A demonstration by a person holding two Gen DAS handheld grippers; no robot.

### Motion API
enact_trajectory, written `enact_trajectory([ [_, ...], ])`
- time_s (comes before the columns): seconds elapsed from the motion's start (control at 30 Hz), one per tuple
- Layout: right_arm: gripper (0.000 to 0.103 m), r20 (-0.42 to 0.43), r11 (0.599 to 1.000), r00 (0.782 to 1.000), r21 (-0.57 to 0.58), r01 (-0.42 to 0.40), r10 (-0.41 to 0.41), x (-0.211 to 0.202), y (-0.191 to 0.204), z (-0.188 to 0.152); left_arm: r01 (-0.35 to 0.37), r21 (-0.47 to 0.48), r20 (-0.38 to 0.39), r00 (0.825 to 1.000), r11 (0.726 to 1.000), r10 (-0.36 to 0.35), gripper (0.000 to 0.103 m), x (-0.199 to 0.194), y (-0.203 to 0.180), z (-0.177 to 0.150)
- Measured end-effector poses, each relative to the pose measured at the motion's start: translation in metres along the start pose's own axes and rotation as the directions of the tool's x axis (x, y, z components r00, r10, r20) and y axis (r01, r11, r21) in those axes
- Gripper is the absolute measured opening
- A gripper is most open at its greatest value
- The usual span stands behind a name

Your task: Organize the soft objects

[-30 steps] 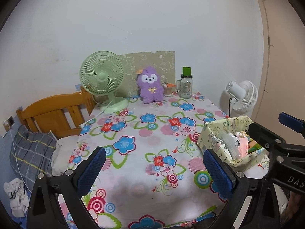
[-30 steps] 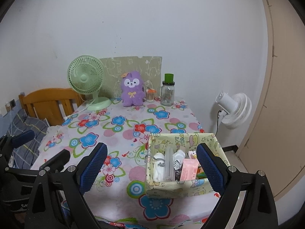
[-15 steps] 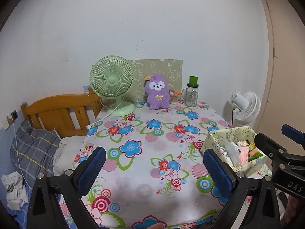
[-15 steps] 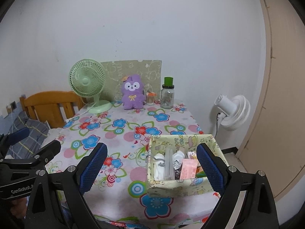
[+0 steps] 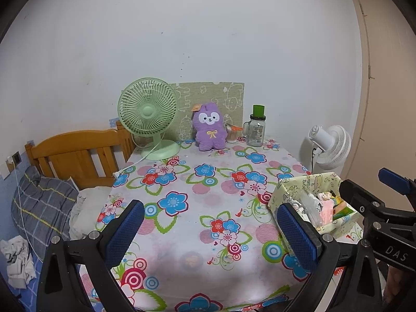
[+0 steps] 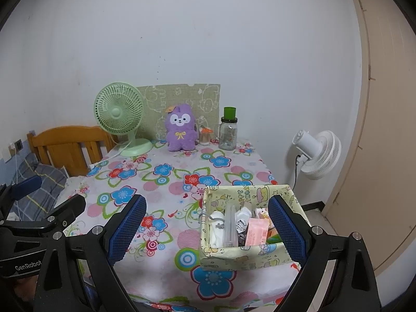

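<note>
- Since both grippers hang at the near edge of the table with nothing between their pads, the task looks to be at its very start, a survey before any reach.
- Left gripper (image 5: 210, 230): fingers wide apart, empty, above the floral tablecloth (image 5: 208, 189).
- Right gripper (image 6: 206, 227): fingers likewise spread, empty, hovering over the near side of the fabric storage box (image 6: 234, 258) (already stuffed with small packets).
- The purple plush toy (image 5: 209, 128) sits upright at the far edge, between the green desk fan (image 5: 148, 115) and the glass jar (image 5: 256, 130), leaning near a patterned board (image 5: 228, 96).
- Next, I judge, comes a long forward reach to the plush, closing gently on its body without knocking the jar or fan.
</note>
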State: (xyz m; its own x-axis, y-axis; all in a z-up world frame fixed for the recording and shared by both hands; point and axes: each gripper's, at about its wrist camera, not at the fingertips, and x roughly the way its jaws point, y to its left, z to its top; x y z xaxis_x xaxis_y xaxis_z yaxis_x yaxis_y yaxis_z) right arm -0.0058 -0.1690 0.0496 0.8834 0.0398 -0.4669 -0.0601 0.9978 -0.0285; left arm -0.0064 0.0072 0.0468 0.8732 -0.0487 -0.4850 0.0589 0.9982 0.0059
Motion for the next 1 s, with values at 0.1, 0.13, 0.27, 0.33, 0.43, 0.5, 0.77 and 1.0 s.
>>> enact_trajectory([
  [0.1, 0.096, -0.002, 1.000, 1.000, 0.000, 0.001, -0.001, 0.0001, 0.0001, -0.0002, 0.001, -0.001, -0.002, 1.000, 1.000, -0.001, 0.103, 0.0005, 0.0001, -0.0004],
  [0.13, 0.096, -0.003, 1.000, 1.000, 0.000, 0.001, -0.001, 0.0001, 0.0000, -0.0001, 0.001, -0.003, -0.003, 1.000, 1.000, -0.001, 0.103, 0.0007, 0.0004, -0.0004],
  [0.27, 0.096, -0.003, 1.000, 1.000, 0.003, -0.004, 0.004, 0.0014, -0.0016, 0.0005, 0.005, -0.010, -0.007, 1.000, 1.000, -0.005, 0.103, 0.0010, 0.0019, -0.0013],
  [0.33, 0.096, -0.003, 1.000, 1.000, 0.005, -0.003, 0.003, 0.0021, -0.0019, 0.0010, 0.001, -0.004, -0.008, 1.000, 1.000, -0.001, 0.103, 0.0008, 0.0018, -0.0014],
  [0.43, 0.096, -0.002, 1.000, 1.000, 0.008, -0.004, 0.004, 0.0023, -0.0031, 0.0010, 0.002, -0.001, -0.005, 1.000, 1.000, -0.002, 0.103, 0.0006, 0.0017, -0.0011],
  [0.5, 0.096, -0.003, 1.000, 1.000, 0.008, -0.004, 0.004, 0.0024, -0.0031, 0.0006, 0.003, -0.002, -0.001, 1.000, 1.000, -0.004, 0.103, -0.0003, 0.0019, -0.0010],
  [0.77, 0.096, -0.002, 1.000, 1.000, 0.010, -0.006, 0.006, 0.0025, -0.0043, 0.0002, -0.003, 0.002, -0.007, 1.000, 1.000, 0.003, 0.103, 0.0022, -0.0003, -0.0007],
  [1.0, 0.097, -0.004, 1.000, 1.000, 0.010, -0.006, 0.006, 0.0023, -0.0045, -0.0004, -0.003, 0.002, -0.010, 1.000, 1.000, 0.003, 0.103, 0.0021, -0.0002, -0.0010],
])
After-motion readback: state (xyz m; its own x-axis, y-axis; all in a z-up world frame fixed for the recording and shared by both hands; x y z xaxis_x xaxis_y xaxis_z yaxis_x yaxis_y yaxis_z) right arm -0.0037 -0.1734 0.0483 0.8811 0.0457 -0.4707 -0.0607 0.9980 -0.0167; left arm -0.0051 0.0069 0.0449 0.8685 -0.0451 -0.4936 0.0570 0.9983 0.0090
